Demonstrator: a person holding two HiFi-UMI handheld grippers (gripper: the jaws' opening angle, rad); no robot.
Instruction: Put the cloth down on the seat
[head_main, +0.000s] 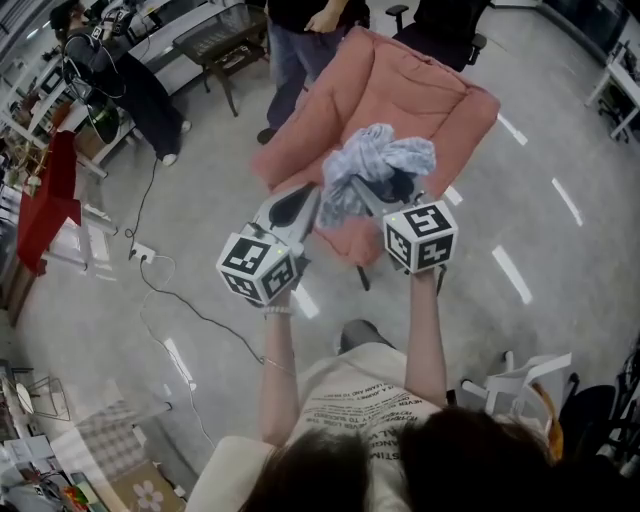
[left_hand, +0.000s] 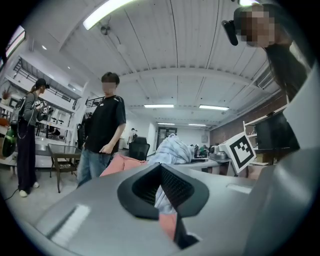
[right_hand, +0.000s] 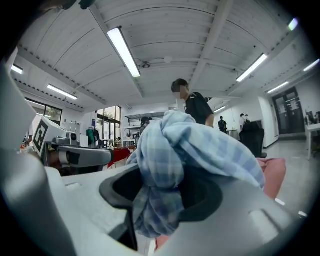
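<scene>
Grey workshop floor (head_main: 560, 150) lies all around. Nearest, the left tongs (head_main: 305, 205) and right tongs (head_main: 385, 195) are each clamped on the bunched blue checked cloth (head_main: 375, 160), which hangs over the pink seat (head_main: 400, 95) just beyond. The cloth looks light, soft and floppy, unlikely to slip, so thick gathered folds are the best place to grip.

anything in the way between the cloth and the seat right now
Nothing visible does. The cloth, held by the left gripper and right gripper, hangs above the pink seat; what shows of its cushion looks bare.
</scene>
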